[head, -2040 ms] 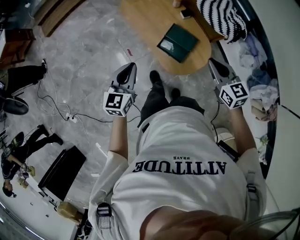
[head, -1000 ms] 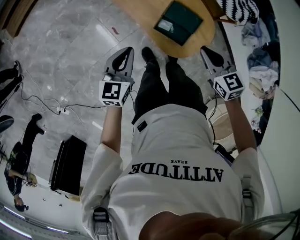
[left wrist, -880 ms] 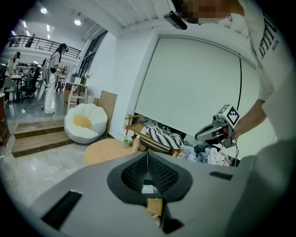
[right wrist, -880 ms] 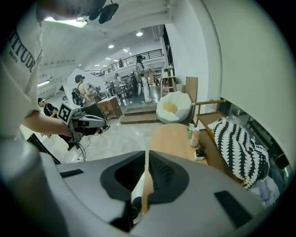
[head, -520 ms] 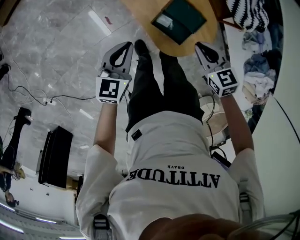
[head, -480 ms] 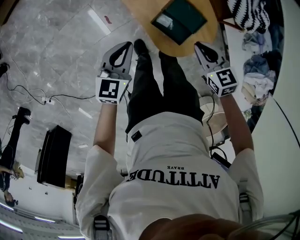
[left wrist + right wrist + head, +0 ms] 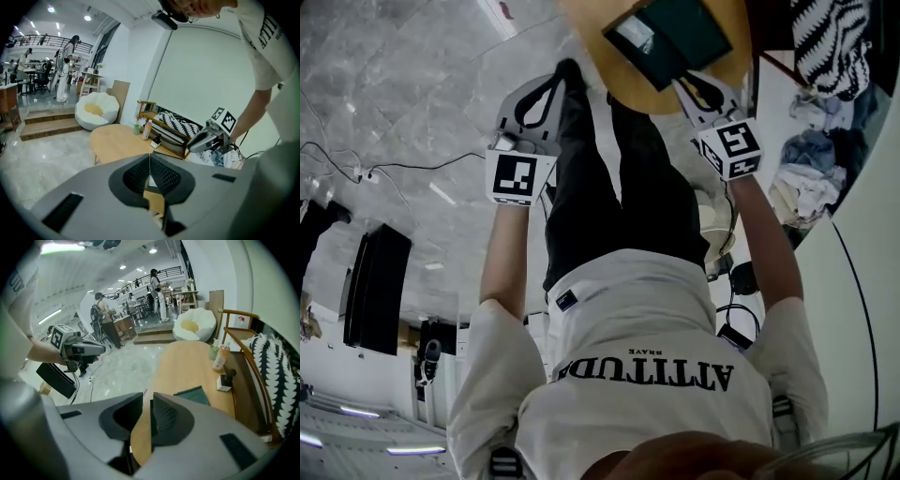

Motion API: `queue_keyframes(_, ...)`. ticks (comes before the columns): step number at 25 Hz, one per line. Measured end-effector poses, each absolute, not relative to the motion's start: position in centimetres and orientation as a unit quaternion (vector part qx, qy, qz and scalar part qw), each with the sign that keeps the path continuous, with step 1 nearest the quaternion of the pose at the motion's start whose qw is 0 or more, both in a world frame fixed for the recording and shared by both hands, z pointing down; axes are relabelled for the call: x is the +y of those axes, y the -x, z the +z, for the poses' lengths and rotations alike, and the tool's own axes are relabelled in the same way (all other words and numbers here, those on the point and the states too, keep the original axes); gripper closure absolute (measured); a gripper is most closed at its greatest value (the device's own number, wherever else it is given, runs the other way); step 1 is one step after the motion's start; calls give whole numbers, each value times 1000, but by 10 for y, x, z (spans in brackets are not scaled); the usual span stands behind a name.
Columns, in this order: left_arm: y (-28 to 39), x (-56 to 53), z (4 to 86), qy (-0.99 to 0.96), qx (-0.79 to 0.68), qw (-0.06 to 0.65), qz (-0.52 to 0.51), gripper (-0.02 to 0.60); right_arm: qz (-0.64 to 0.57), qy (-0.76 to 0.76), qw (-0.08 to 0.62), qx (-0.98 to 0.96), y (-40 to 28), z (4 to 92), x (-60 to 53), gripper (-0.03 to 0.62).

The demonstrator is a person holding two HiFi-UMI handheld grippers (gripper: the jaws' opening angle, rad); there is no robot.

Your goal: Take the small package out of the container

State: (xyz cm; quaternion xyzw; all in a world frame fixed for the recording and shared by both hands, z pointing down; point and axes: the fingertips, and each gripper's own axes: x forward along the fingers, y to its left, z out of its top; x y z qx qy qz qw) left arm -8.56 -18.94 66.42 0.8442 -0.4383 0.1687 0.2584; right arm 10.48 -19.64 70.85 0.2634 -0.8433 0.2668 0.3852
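**Clerk:** Item one, the grippers. State of each?

**Holder:** My left gripper (image 7: 150, 161): jaws together, tips meeting in a thin line, nothing between them. My right gripper (image 7: 146, 401): jaws a narrow slit apart, having just been opening, and nothing between them either. Only tabletop shows through the gap. Both point down and forward towards the table (image 7: 187, 362).

**Clerk:** Item two, the container?

**Holder:** One dark green container (image 7: 694, 33), flat and rectangular. It lies on the oval wooden table at the near end, in front of my legs. It sits askew, with one corner turned towards me. My right jaws hang just short of it, and my left ones are off to its left, over the floor by the table's edge.

**Clerk:** Item three, the small package?

**Holder:** One small package (image 7: 635, 35), a pale rectangle. It lies flat inside the container, at the end nearer my left gripper. Its long side appears to run along that end wall, slanted like the container. It is too small and blurred for me to say which end points where.
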Motion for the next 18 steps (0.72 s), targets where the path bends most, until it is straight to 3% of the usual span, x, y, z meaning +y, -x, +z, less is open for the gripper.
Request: queue_keyframes(18, 51, -190, 778, -830, -450, 272, 185, 558, 297, -230, 440, -816, -96, 884, -202, 461)
